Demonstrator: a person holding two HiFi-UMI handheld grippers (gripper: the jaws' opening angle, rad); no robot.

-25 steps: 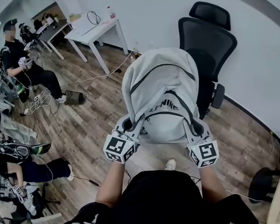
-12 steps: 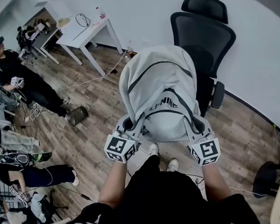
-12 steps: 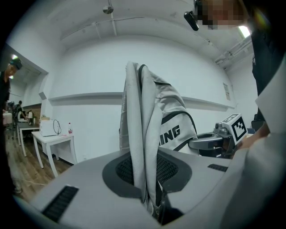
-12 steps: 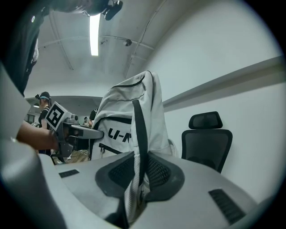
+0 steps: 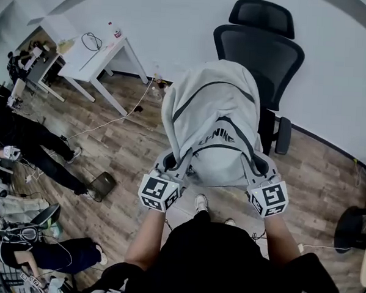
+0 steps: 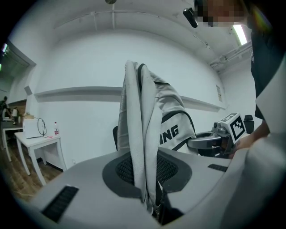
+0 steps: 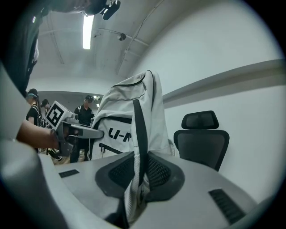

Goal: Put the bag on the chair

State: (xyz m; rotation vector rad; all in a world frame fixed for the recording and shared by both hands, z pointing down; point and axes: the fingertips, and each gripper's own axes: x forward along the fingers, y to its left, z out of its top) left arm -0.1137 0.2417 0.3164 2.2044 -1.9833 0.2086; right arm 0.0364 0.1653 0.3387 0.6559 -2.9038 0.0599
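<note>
Carry step: the bag (image 5: 215, 114) is held just short of the chair (image 5: 261, 52), straps (image 6: 139, 152) clamped in the left gripper (image 5: 170, 163) and right gripper (image 5: 259, 167), so it probably gets lowered onto it next.

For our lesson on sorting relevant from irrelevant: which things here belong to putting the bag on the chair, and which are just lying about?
Belongs to the job: grey bag, black office chair, left gripper and right gripper, each shut on the bag.
Just lying about: white table, bottle on it, cable across the floor.
</note>
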